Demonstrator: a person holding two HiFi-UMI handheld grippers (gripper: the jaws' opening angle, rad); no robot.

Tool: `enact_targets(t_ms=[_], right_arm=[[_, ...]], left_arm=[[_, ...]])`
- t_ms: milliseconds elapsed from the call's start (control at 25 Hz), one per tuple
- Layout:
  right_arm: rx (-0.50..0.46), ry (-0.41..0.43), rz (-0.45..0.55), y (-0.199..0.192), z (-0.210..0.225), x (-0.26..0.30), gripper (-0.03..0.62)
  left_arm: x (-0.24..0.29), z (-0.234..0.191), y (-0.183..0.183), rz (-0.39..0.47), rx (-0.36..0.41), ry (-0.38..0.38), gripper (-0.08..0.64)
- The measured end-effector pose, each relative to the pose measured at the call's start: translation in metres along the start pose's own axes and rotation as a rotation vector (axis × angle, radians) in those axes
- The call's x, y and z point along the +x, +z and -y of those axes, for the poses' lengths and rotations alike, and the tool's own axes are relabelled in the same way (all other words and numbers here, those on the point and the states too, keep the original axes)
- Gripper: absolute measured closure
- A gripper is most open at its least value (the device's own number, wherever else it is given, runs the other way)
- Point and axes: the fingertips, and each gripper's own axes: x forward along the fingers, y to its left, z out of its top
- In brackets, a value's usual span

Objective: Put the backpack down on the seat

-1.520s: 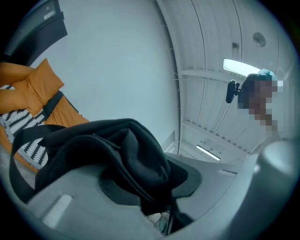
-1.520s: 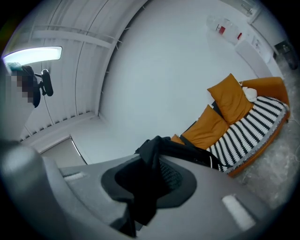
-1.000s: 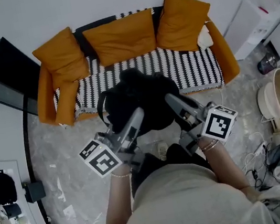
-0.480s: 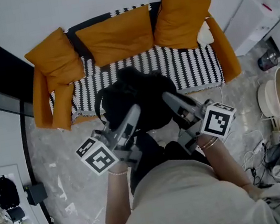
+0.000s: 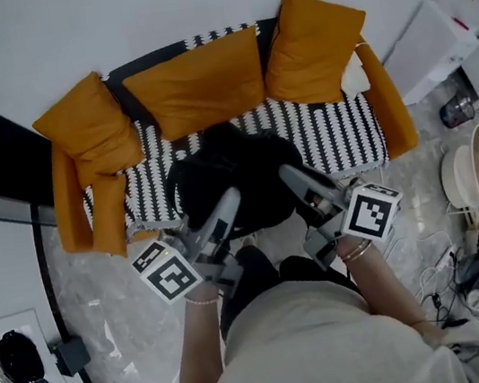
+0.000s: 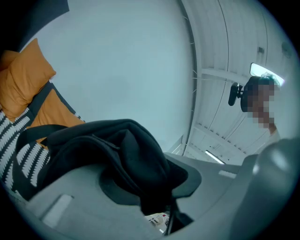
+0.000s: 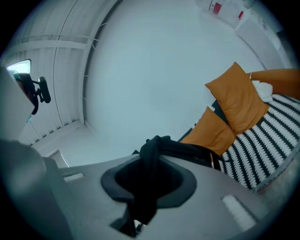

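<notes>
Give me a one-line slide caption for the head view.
Left gripper and right gripper hold a black backpack at the striped seat of a sofa with orange cushions.

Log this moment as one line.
left gripper: shut on backpack | right gripper: shut on backpack | backpack: held over sofa seat front, not yet down

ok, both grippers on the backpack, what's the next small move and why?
Probably ease it forward and down onto the striped seat. The left gripper and right gripper are both shut on the black backpack, which hangs over the seat's front edge, with bare seat before the orange cushions. Hold the grip until it rests.
</notes>
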Motion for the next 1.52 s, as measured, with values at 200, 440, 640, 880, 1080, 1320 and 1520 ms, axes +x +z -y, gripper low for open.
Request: enact_targets(t_ms=[200, 440, 640, 880, 1080, 1320, 1520], right_arm=[[0.0, -0.007, -0.023, 0.017, 0.006, 0.058, 0.52], [0.008, -0.02, -0.039, 0.032, 0.02, 0.117, 0.518], [-0.004, -0.029, -0.037, 0.044, 0.029, 0.157, 0.519], [-0.023, -0.048, -0.016, 0.061, 0.036, 0.182, 0.518], [-0.008, -0.08, -0.021, 0.067, 0.049, 0.184, 0.518], [0.001, -0.103, -0.048, 0.066, 0.059, 0.184, 0.518], [0.004, -0.127, -0.086, 0.07, 0.076, 0.184, 0.519]], left_arm=[[0.01, -0.042, 0.042, 0.002, -0.022, 0.019, 0.442], [0.021, -0.088, 0.082, 0.004, -0.035, 0.036, 0.442], [0.033, -0.121, 0.109, -0.003, -0.048, 0.021, 0.442], [0.053, -0.142, 0.13, -0.037, -0.047, -0.007, 0.442], [0.068, -0.15, 0.127, -0.062, -0.058, -0.008, 0.442], [0.071, -0.159, 0.122, -0.047, -0.113, 0.017, 0.442], [0.086, -0.166, 0.113, -0.06, -0.133, 0.048, 0.442]])
